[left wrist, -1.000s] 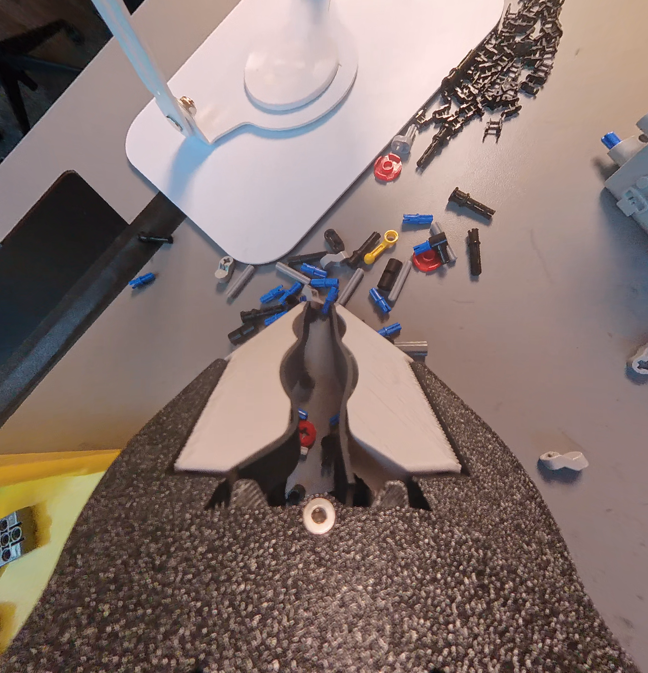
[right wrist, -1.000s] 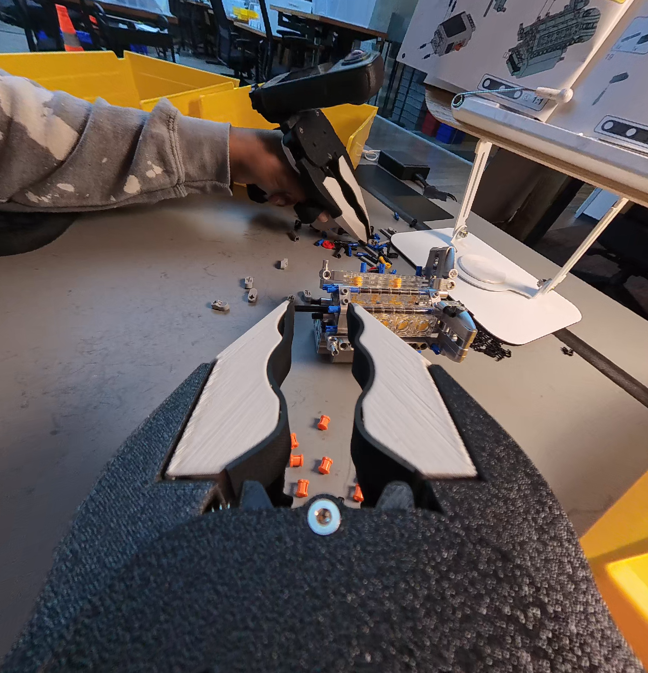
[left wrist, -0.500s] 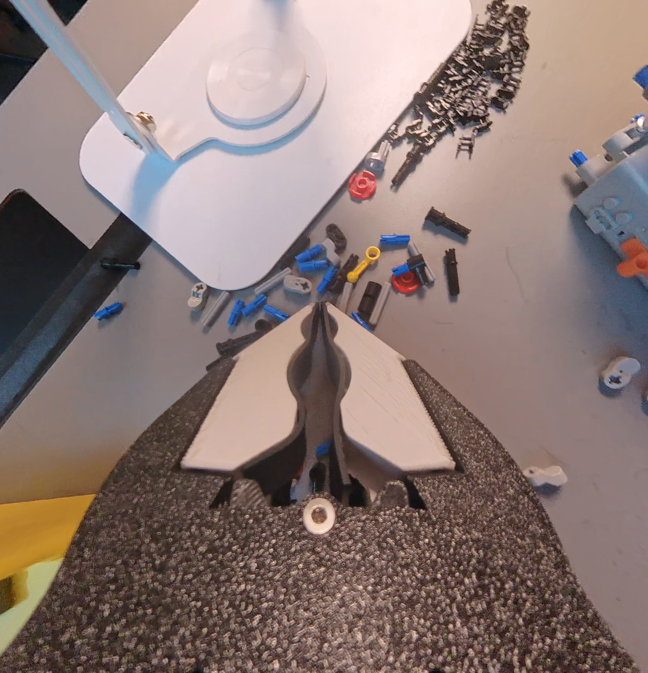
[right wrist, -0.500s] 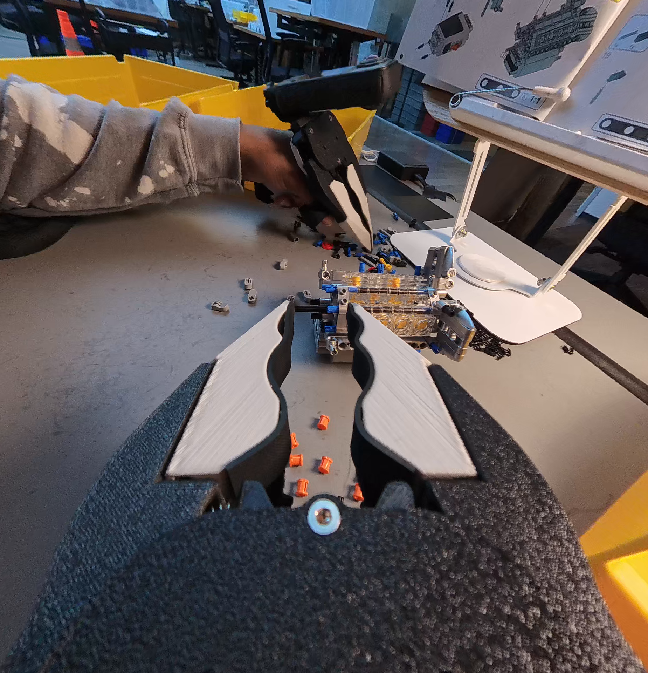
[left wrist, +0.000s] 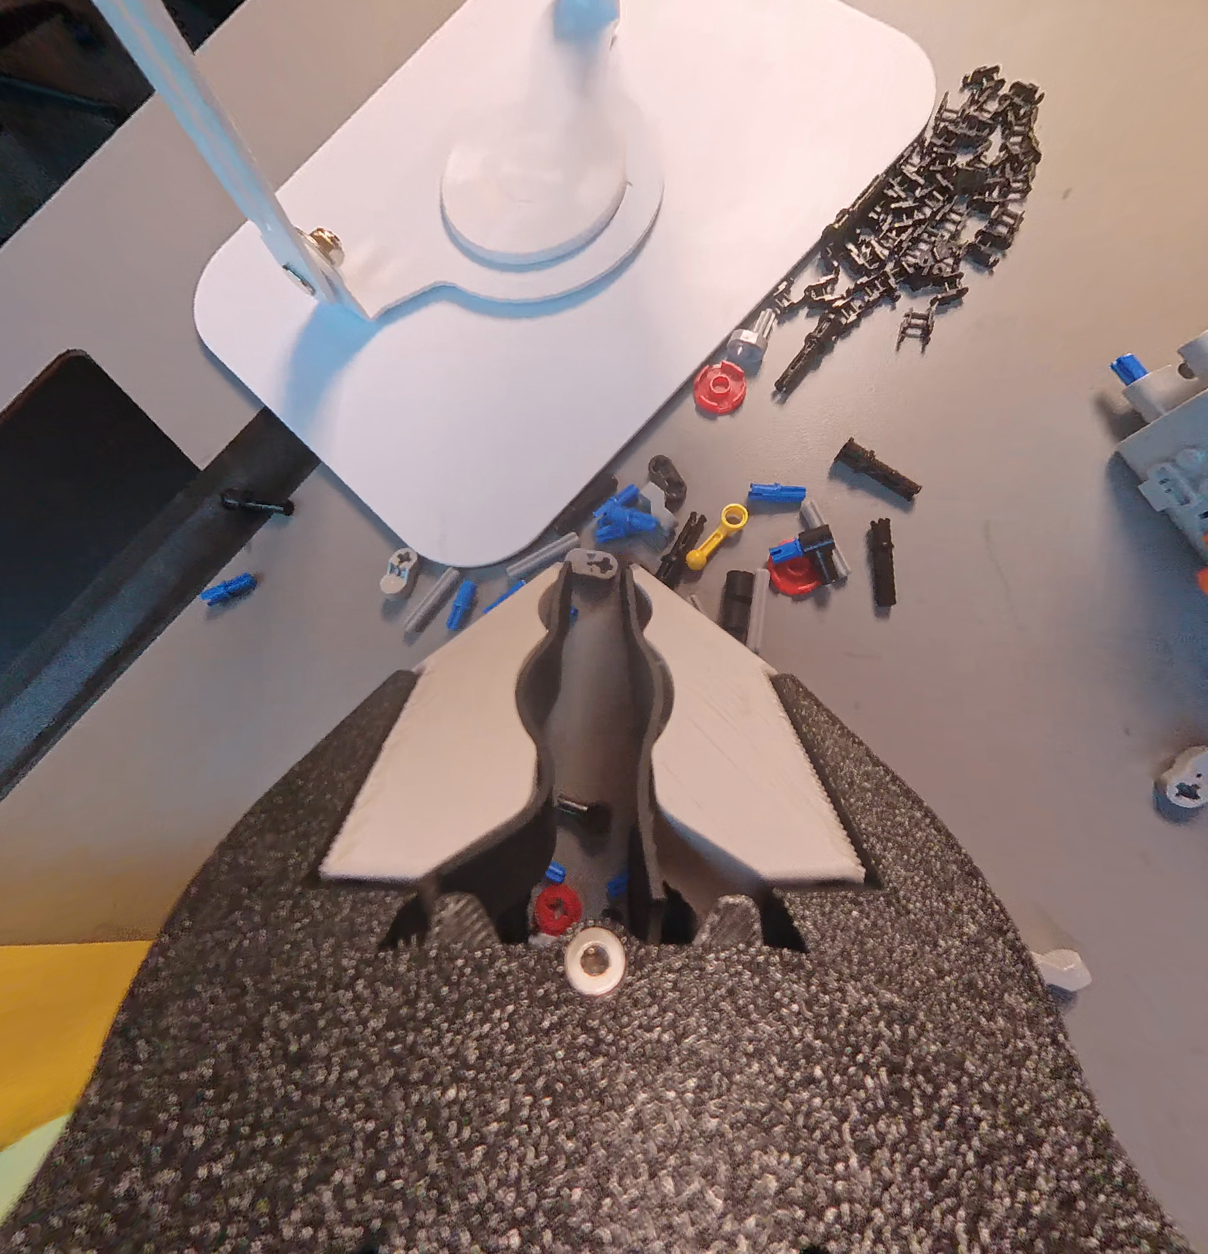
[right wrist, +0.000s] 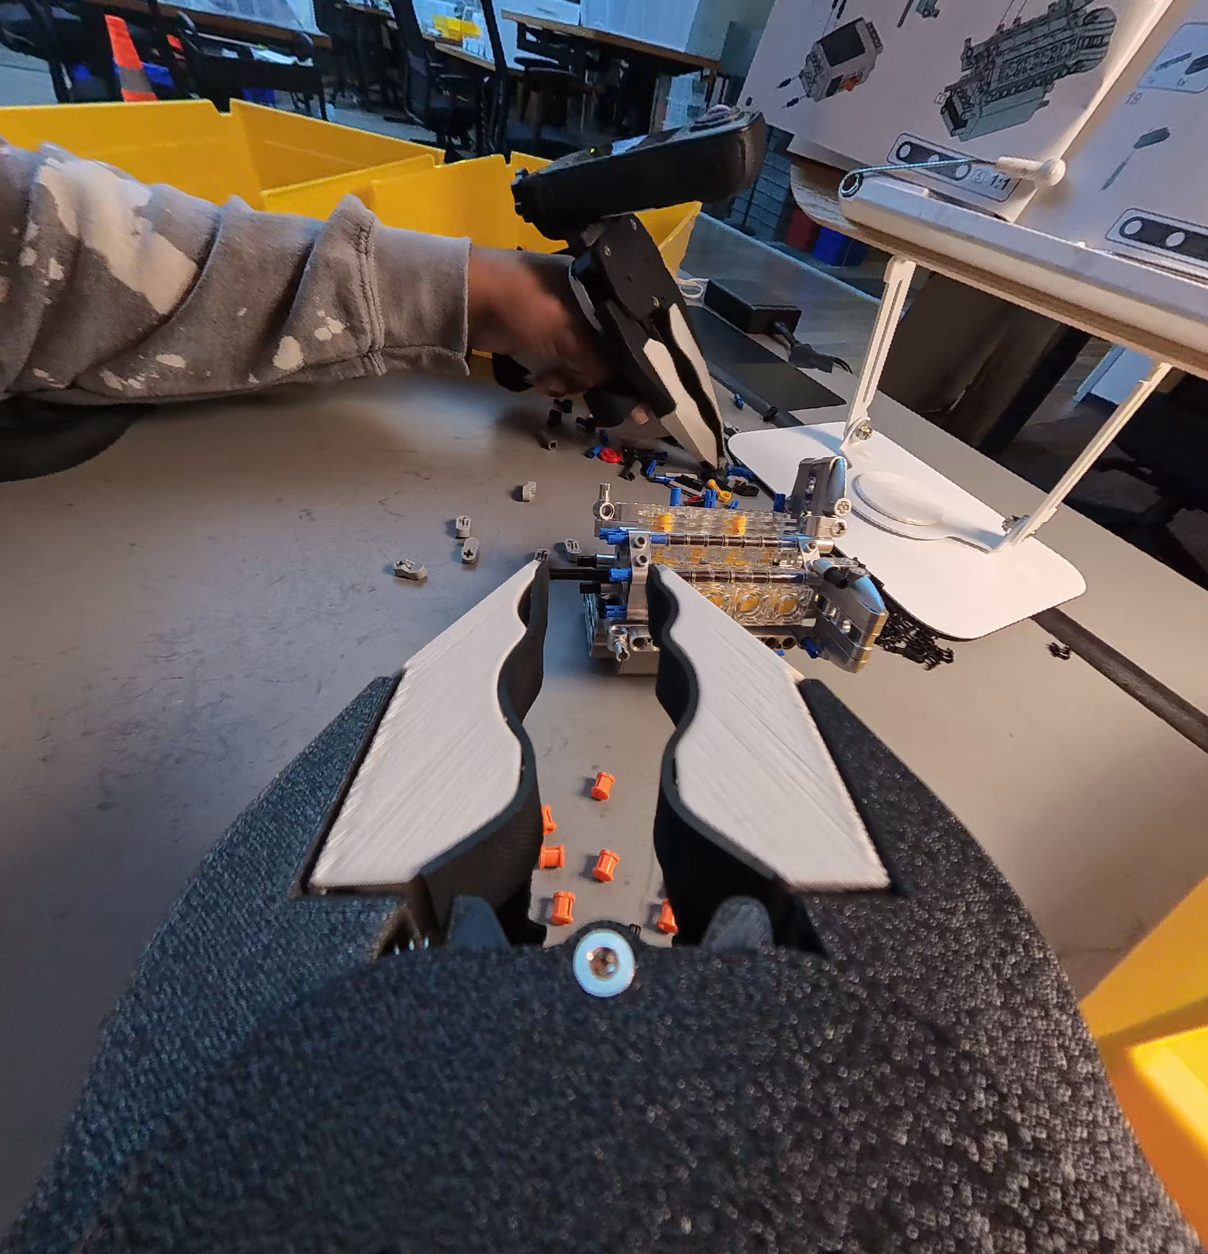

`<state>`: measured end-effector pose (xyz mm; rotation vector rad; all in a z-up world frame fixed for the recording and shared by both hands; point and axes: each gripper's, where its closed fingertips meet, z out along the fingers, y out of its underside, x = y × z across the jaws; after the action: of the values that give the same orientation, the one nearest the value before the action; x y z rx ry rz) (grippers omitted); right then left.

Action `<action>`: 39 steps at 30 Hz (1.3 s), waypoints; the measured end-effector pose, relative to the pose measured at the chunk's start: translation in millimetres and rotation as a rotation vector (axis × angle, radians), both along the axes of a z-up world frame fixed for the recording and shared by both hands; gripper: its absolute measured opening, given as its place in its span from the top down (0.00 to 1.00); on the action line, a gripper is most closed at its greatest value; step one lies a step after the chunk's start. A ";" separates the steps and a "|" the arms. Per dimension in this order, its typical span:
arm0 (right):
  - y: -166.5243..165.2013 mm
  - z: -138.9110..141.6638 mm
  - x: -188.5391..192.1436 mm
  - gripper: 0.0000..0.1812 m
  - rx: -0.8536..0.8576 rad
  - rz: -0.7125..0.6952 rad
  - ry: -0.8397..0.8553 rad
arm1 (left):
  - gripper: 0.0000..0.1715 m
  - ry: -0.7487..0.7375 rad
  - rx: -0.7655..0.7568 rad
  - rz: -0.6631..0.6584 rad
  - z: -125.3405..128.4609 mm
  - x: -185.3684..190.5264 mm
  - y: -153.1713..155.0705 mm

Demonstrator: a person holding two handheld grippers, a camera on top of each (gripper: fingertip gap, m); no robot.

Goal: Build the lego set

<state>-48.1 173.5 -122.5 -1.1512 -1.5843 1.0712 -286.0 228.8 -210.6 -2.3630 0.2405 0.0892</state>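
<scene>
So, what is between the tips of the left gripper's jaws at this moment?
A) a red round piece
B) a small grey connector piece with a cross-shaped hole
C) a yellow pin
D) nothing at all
B: the left gripper has its jaws closed on a small grey connector piece; the red round piece and yellow pin lie on the table.

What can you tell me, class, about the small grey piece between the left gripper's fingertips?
The grey piece is a short, rounded connector that looks like plastic, with a cross-shaped hole and a smaller round hole in its upper face. It lies crosswise, pinched at its ends by the tips of the left gripper, whose jaws are closed on it. It sits near the white stand base, over scattered blue pins. Whether it touches the table cannot be told.
</scene>
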 end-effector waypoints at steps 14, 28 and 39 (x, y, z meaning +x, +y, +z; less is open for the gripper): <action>2.0 0.0 0.2 0.85 0.002 -0.006 0.001 | 0.97 0.060 0.035 -0.052 15.9 7.4 -9.3; -2.0 -0.5 -1.2 0.85 0.019 0.000 0.000 | 0.94 -0.117 -0.078 -0.562 16.0 171.0 -128.5; 0.1 0.2 0.4 0.85 0.046 -0.011 0.000 | 0.93 -0.135 0.075 0.046 18.6 19.2 -4.1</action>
<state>-47.7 173.6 -122.3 -1.1279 -1.5925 1.0230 -266.8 224.6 -192.0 -2.2889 0.1150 -0.0388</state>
